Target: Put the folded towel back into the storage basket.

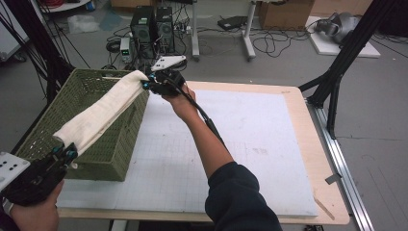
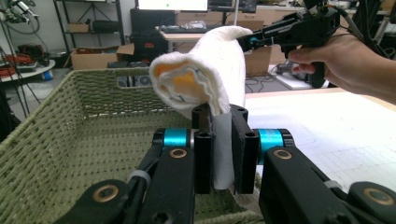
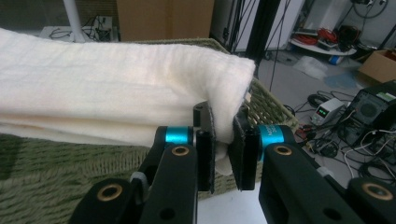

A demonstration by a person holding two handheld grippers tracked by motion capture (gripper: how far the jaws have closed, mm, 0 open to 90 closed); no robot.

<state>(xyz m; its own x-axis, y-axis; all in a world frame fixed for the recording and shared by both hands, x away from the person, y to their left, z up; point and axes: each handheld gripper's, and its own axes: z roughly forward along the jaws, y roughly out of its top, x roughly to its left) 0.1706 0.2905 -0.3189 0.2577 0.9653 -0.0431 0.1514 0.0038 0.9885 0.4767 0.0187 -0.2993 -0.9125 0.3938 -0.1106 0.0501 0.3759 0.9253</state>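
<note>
Folded towel [image 1: 103, 109] hangs stretched over the green basket [image 1: 108, 154], left gripper [image 1: 66, 154] and right gripper [image 1: 149, 85] each clamped tight on an end, so I'd keep it taut, centre it, lower both ends level, then let go.

the left gripper [image 1: 65, 153] sits low at the near left, fingers clamped; the right gripper [image 1: 146, 85] is stretched forward on an extended arm, fingers clamped too.
</note>
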